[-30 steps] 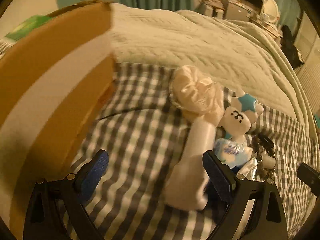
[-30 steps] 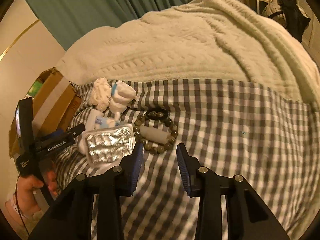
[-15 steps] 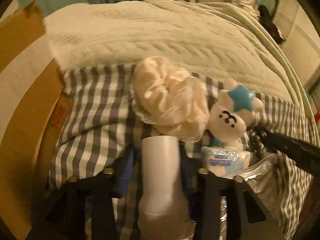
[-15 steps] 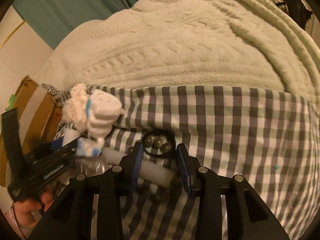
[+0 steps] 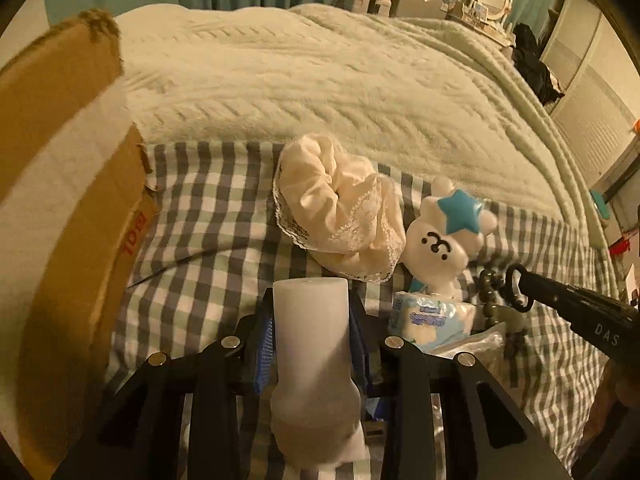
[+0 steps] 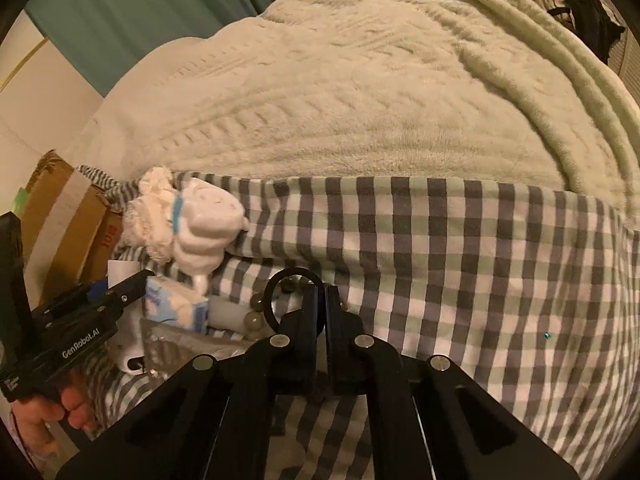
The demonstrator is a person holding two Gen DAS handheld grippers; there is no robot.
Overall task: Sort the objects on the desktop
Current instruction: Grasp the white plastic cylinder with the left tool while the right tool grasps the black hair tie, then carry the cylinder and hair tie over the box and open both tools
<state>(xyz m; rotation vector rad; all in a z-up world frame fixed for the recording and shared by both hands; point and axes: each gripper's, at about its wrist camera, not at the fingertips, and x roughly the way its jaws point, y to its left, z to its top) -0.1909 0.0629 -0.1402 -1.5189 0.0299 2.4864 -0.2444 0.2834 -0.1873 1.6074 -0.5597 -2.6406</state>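
Note:
My left gripper [image 5: 311, 332] is shut on a white bottle [image 5: 310, 320], which stands up between its blue pads over the checked cloth [image 5: 208, 216]. Beyond it lie a cream scrunchie [image 5: 340, 220], a white plush bunny [image 5: 440, 240] with a blue star, a pale blue tissue pack [image 5: 428, 320] and a bead bracelet [image 5: 490, 280]. My right gripper [image 6: 324, 292] is shut, its tips pinching a thin black hair tie [image 6: 276, 288] just above the beads [image 6: 254, 320]. In the left wrist view the right gripper [image 5: 532, 280] reaches in from the right with the ring [image 5: 516, 288] at its tip.
An open cardboard box [image 5: 60, 200] stands against the cloth's left edge. A silver foil pouch [image 6: 180, 344] lies near the tissue pack. A thick cream blanket [image 6: 360, 100] covers the bed behind the cloth. A hand [image 6: 60, 408] holds the left gripper. The cloth's right half [image 6: 500, 280] holds nothing.
My left gripper closed around the white bottle and tipped it upright. My right gripper moved forward and down to the bracelet, then shut on the black hair tie.

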